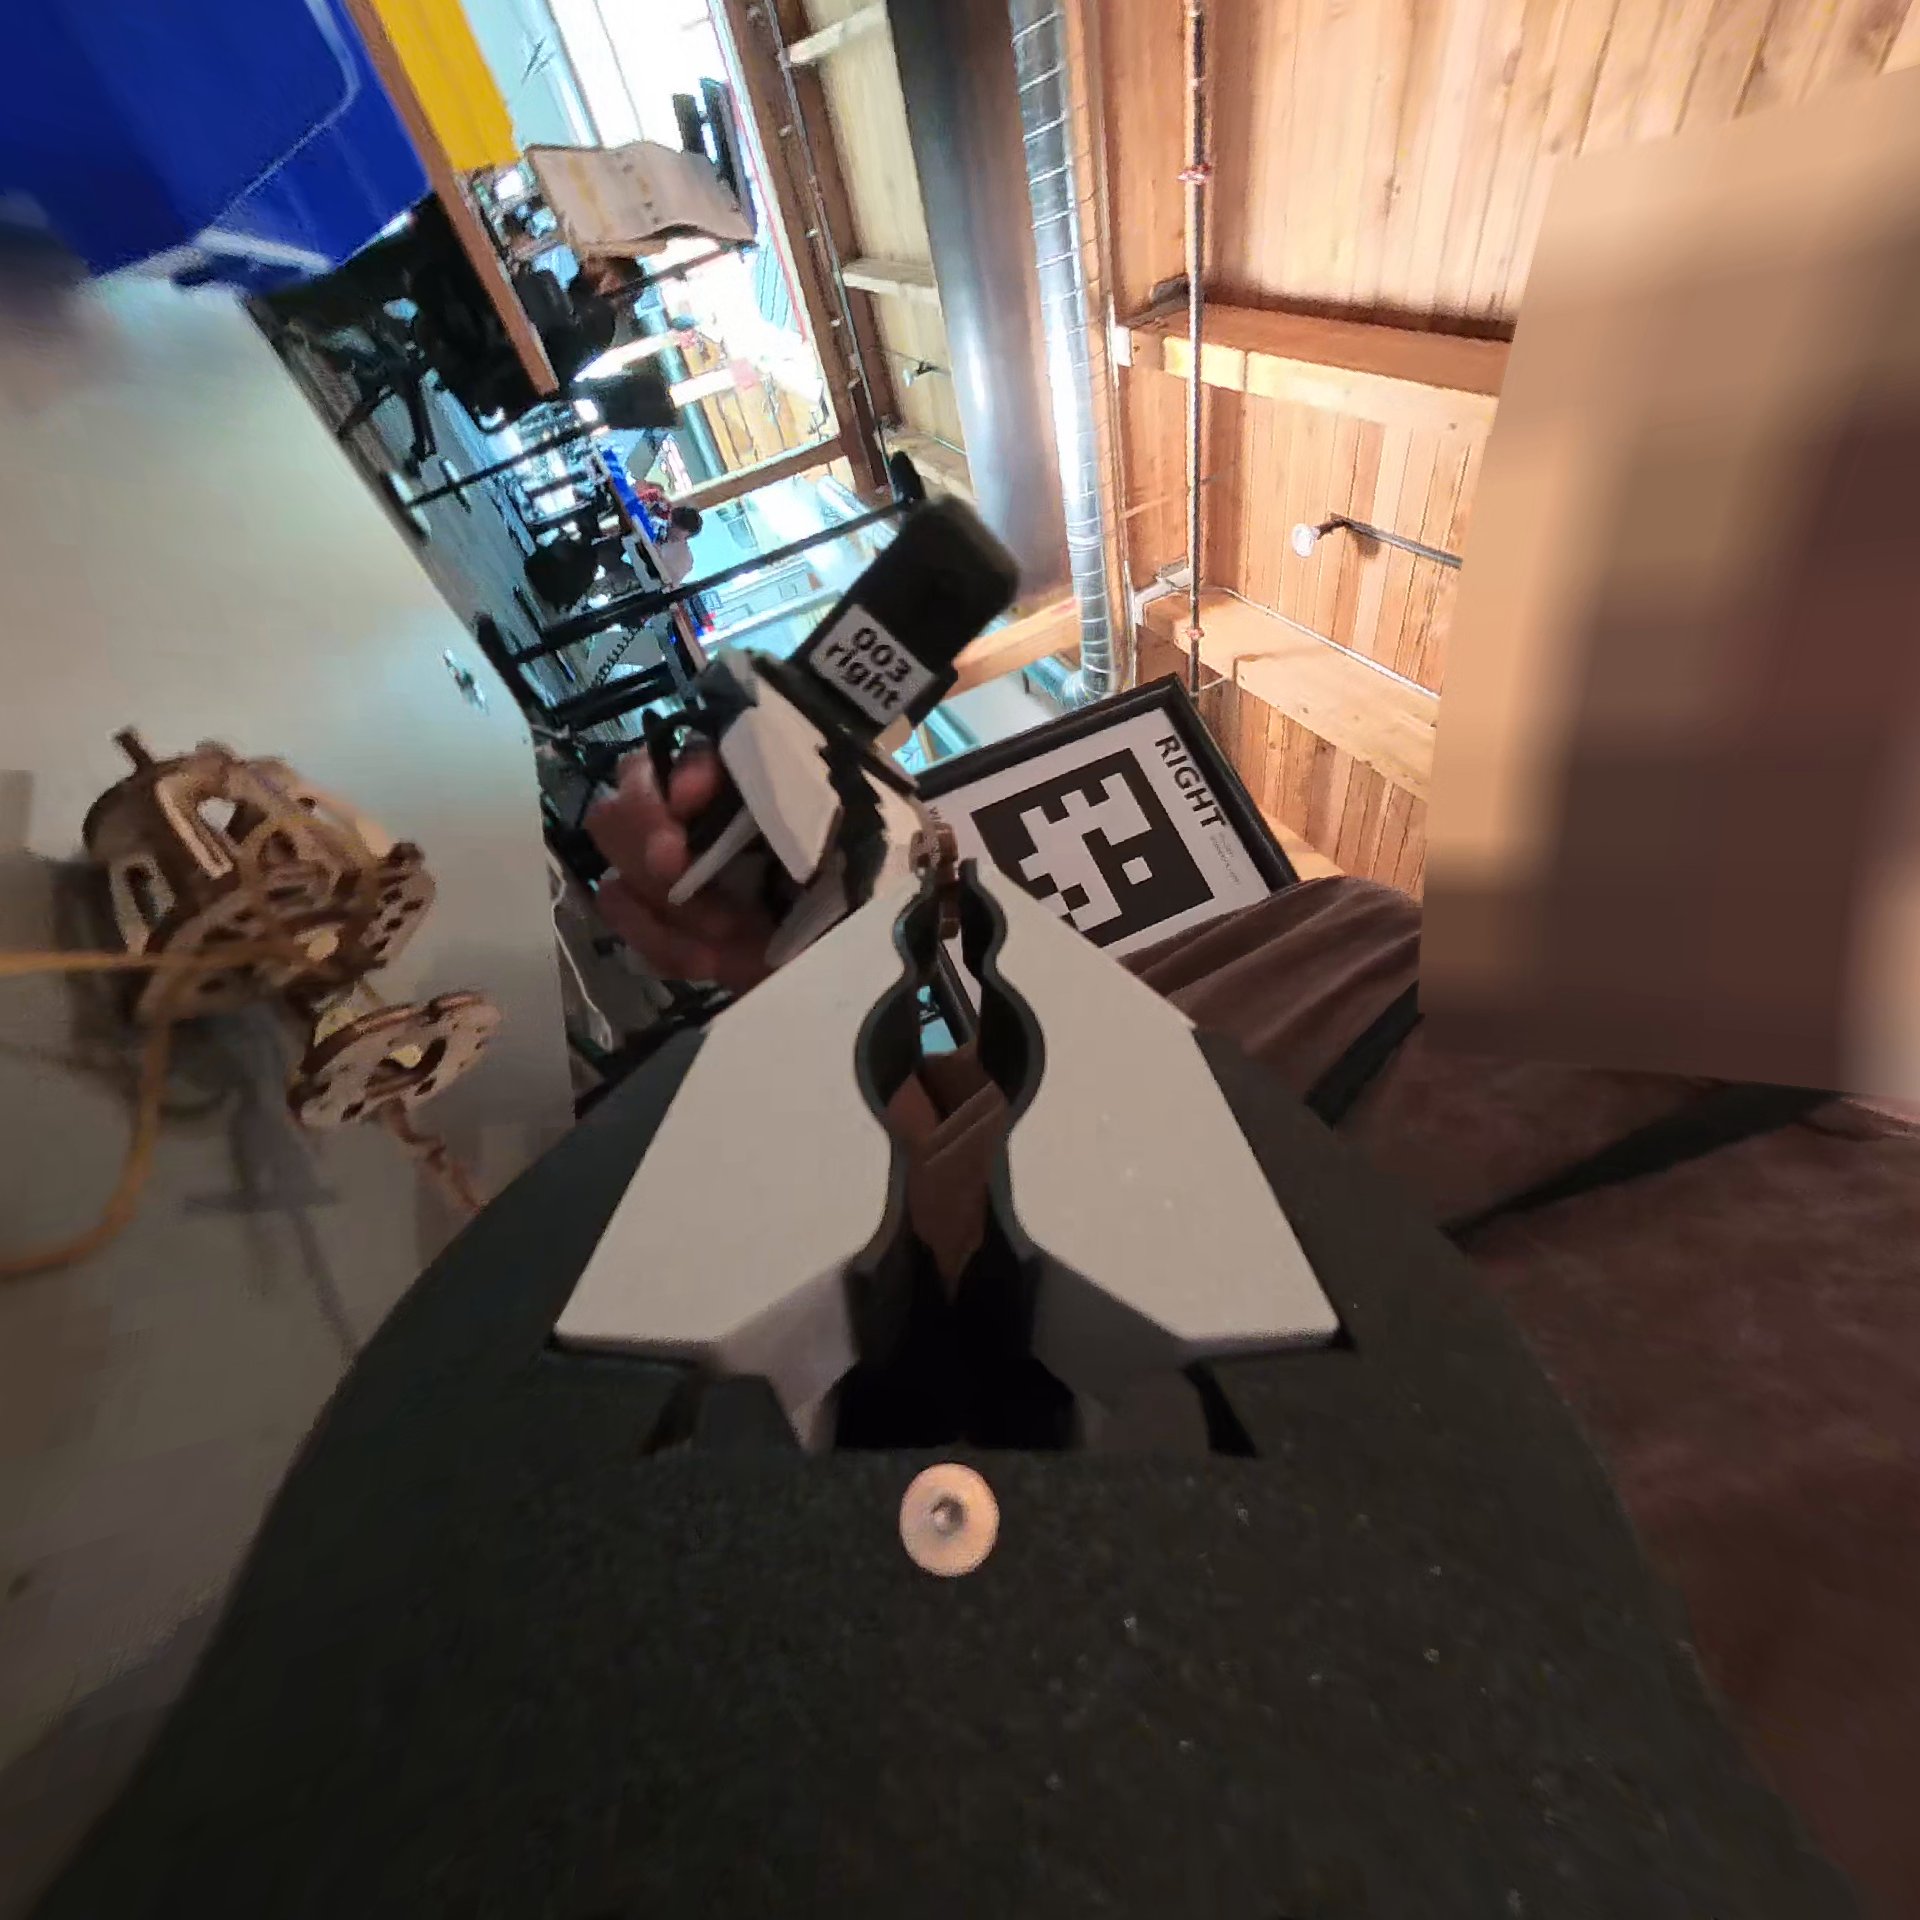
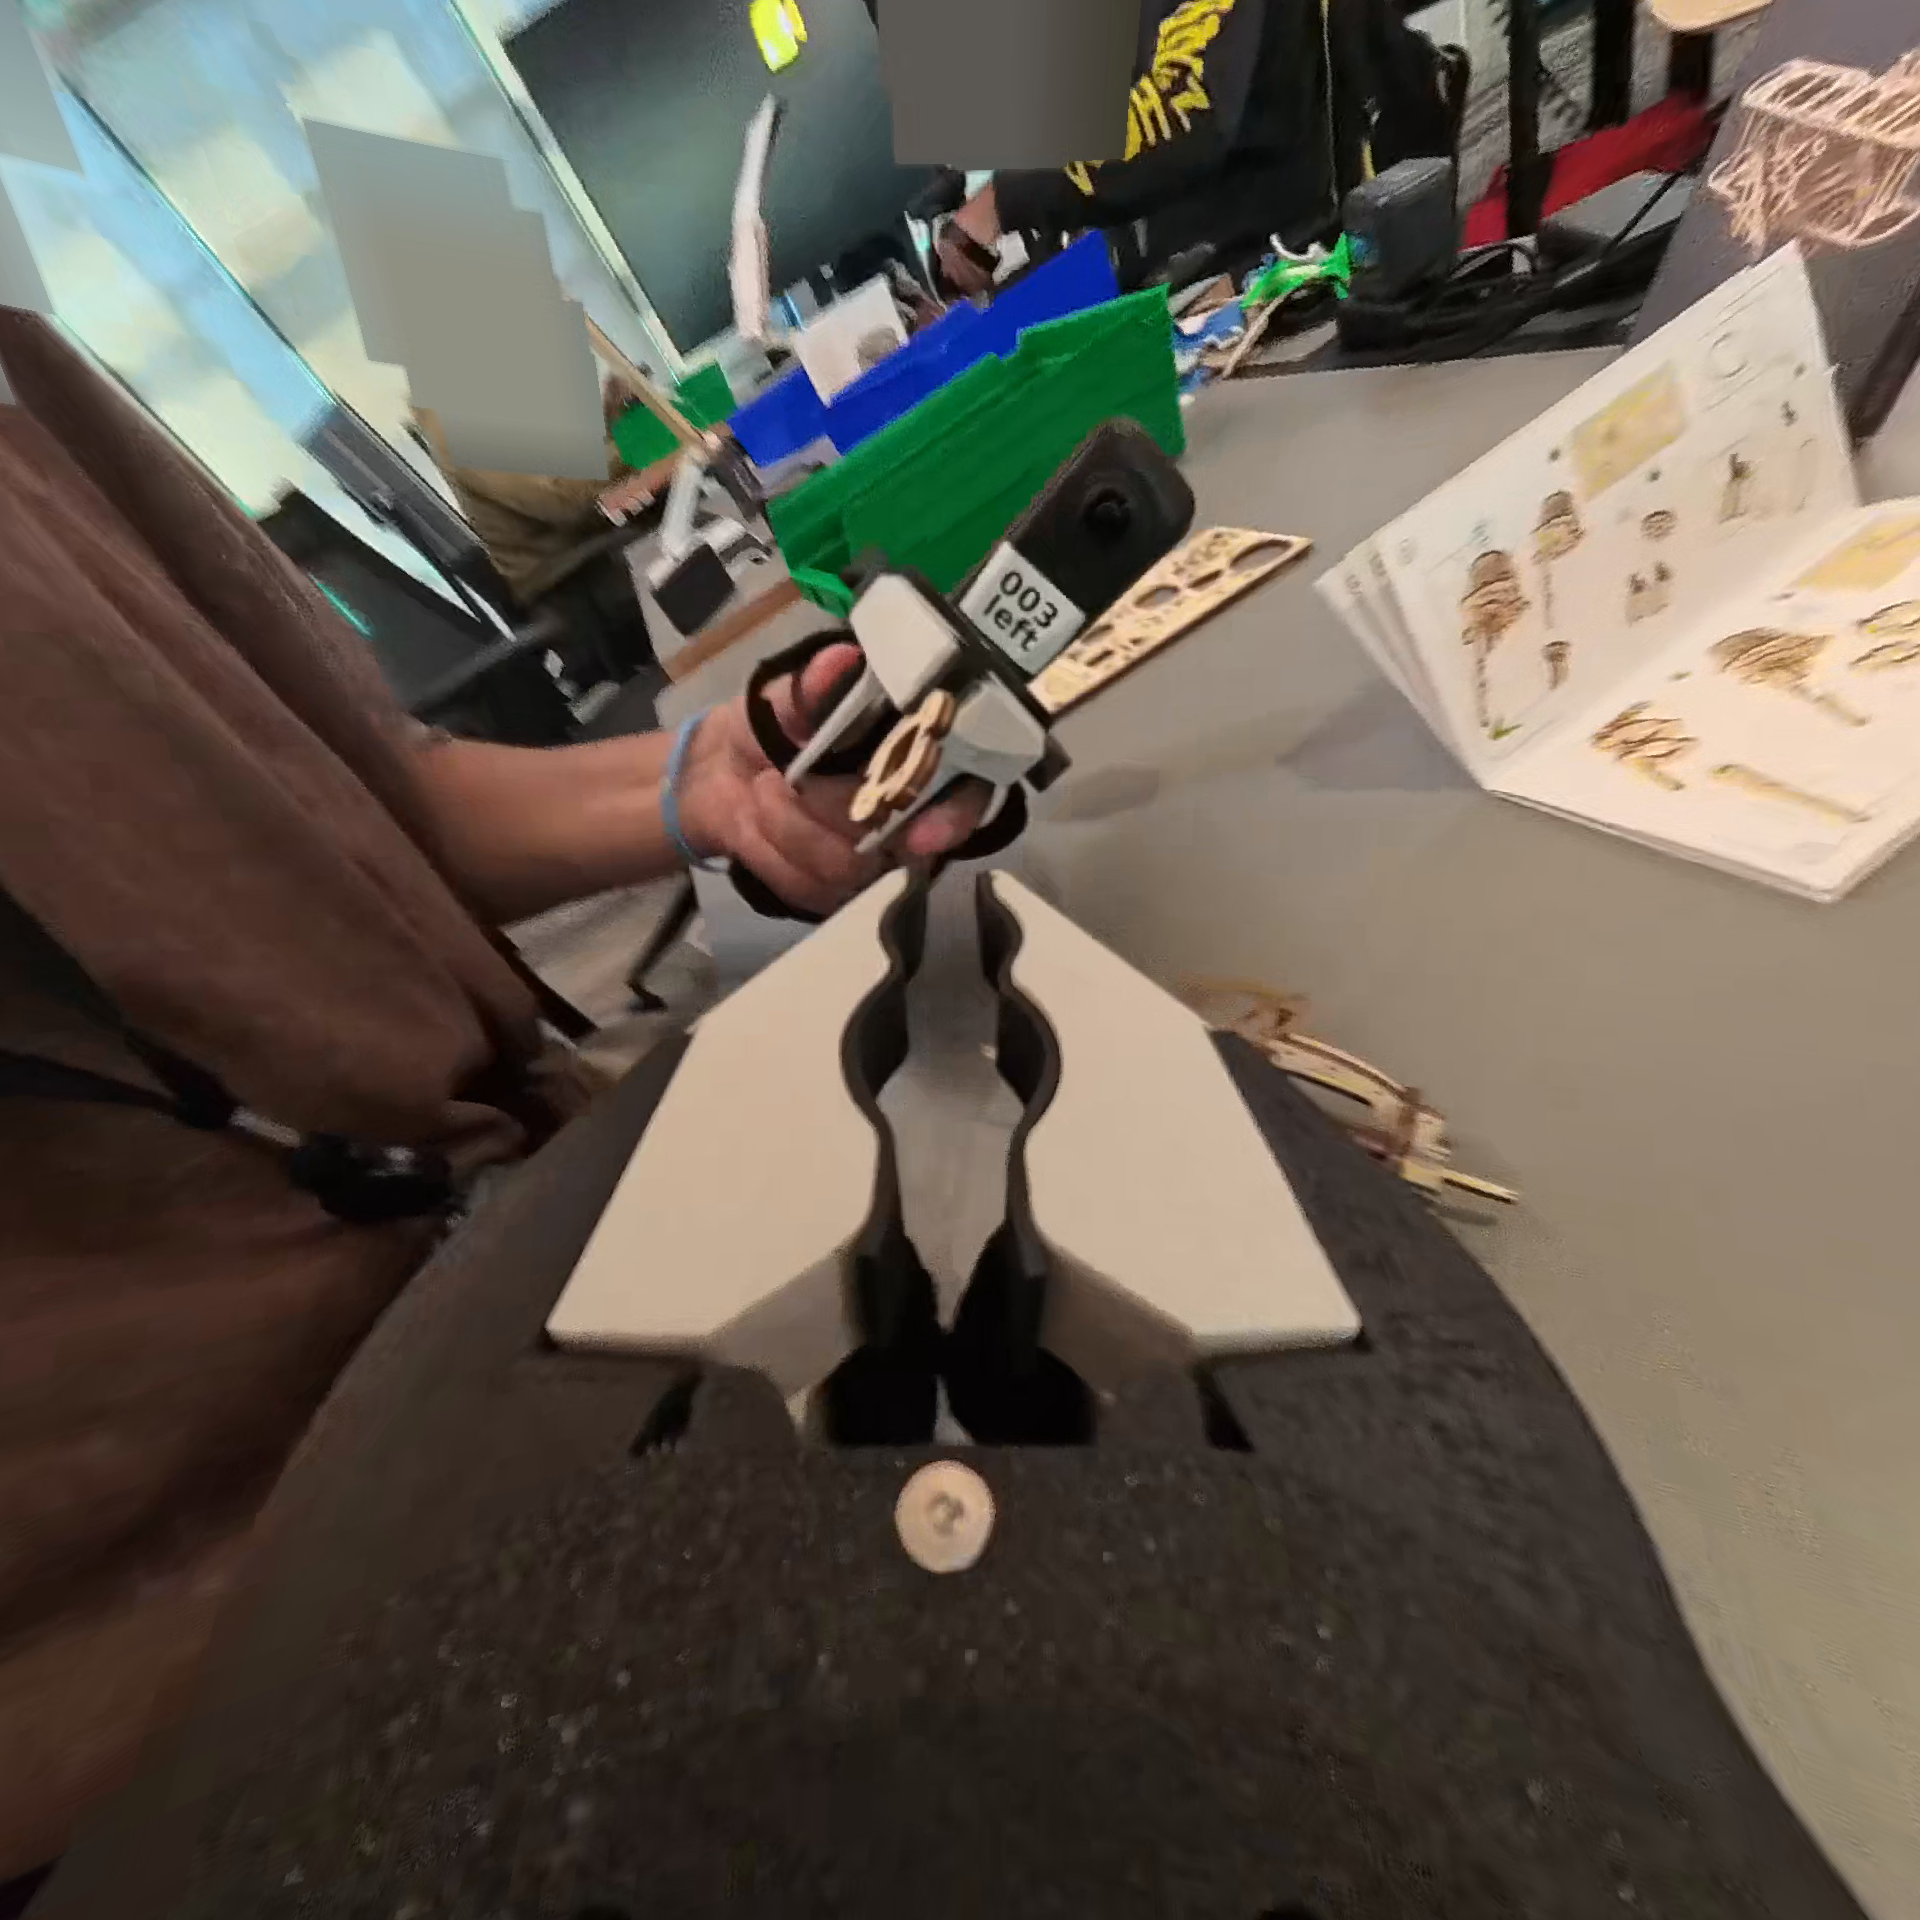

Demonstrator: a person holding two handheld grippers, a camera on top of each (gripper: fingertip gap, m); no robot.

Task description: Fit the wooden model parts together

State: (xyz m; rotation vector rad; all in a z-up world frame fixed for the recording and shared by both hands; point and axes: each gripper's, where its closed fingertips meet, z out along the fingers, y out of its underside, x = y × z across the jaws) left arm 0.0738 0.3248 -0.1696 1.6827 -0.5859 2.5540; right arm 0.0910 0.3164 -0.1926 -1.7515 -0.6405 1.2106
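- The left gripper [image 2: 902,769], seen from the right wrist view, was clenched on a small pale wooden ring piece [image 2: 900,756] with lobed holes, held edge-on between its fingertips above the grey desk [image 2: 1455,1039].
- In the left wrist view the same gripper [image 1: 951,883] showed its jaws nearly together at the tips, with a sliver of the wooden piece barely visible there.
- A hand [image 2: 769,800] with a blue wristband gripped the left gripper's black handle, and a brown sleeve filled the left side of that view.
- The right gripper [image 2: 951,888] stood released, its jaws slightly apart with nothing between them, its tips just beside the left gripper and pointing at the held ring.
- From the left wrist view the right gripper [image 1: 831,831] appeared just beyond the left one's tips, held by another hand [image 1: 665,862].
- A partly built wooden model [image 1: 260,894], a cage-like drum on a shaft with a perforated disc, lay on the desk at the left of the left wrist view, blurred, with a tan cord trailing from it.
- An open instruction booklet [image 2: 1662,665] lay on the desk to the right in the right wrist view.
- A punched-out wooden sheet [image 2: 1174,613] lay far behind the left gripper.
- Some loose wooden parts [image 2: 1361,1112] lay on the desk near the right gripper's right side.
- Green and blue bins [image 2: 987,457] stood at the far edge of the desk.
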